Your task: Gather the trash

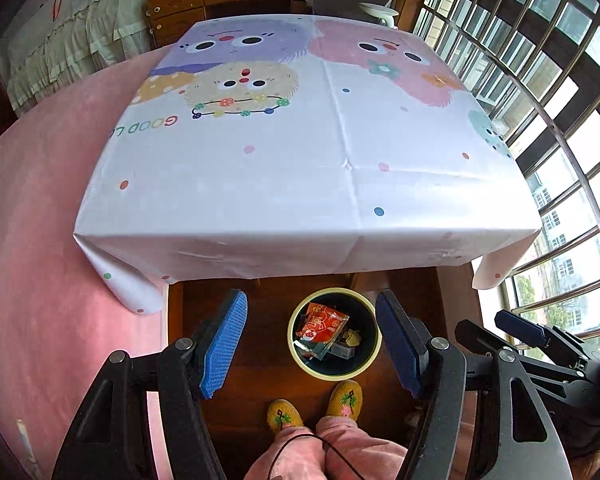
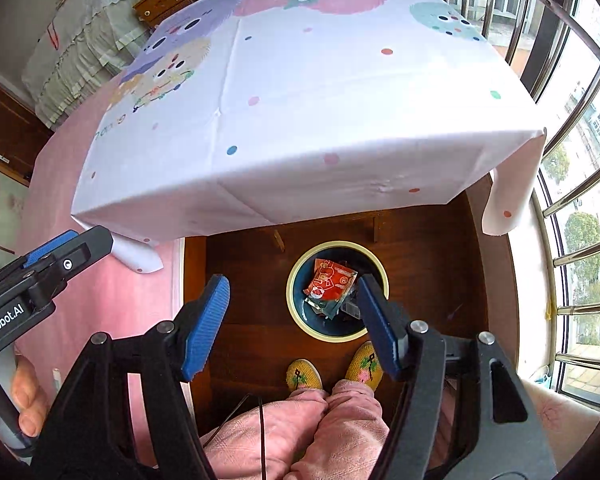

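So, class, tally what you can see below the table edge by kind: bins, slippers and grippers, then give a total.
Bins: 1, the round bin on the floor, with an orange wrapper and other trash inside.
Slippers: 2, a yellow pair.
Grippers: 2, the left gripper and the right gripper, both open and empty.
Total: 5.

Both wrist views downward, sharing bin.
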### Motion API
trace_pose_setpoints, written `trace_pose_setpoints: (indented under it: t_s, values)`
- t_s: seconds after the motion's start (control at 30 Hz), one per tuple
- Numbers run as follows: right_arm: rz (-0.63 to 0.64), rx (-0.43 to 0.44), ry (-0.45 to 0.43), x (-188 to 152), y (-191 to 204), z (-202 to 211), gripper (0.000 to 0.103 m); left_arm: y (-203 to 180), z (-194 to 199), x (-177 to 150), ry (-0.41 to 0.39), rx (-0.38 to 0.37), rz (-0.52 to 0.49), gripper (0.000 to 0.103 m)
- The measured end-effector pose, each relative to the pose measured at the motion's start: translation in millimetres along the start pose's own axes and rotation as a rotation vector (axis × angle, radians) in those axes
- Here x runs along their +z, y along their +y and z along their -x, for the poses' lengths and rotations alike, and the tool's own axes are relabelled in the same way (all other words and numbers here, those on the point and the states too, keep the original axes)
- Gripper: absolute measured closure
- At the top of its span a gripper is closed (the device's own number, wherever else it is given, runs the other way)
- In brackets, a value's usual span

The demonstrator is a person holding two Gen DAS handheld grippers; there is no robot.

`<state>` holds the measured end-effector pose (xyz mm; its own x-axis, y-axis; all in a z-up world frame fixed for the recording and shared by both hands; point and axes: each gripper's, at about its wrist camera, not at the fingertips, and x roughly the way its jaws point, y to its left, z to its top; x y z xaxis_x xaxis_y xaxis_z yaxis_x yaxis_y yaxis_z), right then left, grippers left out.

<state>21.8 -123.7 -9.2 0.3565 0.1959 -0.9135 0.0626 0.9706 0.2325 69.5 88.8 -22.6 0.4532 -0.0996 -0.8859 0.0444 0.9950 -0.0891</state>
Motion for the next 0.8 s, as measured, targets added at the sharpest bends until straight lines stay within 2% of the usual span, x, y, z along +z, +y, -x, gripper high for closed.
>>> trace_pose_setpoints:
  t_s: [0.2, 0.37, 0.57, 0.8]
  values:
    - [0.07, 0.024, -0.09, 30, 32, 64, 0.034, 5, 52, 21, -0.072, 0.013, 0.023, 0.035]
    - [0.107, 0.026, -0.149, 43, 47, 98, 0.031, 0, 82, 27, -0.123, 0.021, 0.018, 0.035]
    - [0.12, 0.0, -0.19, 41, 55, 111, 0.029, -12, 95, 22, -0.157, 0.054, -0.015, 0.035]
    - [0.137, -0.021, -0.215, 42, 58, 111, 0.028, -14, 92, 19, -0.167, 0.073, -0.015, 0.035]
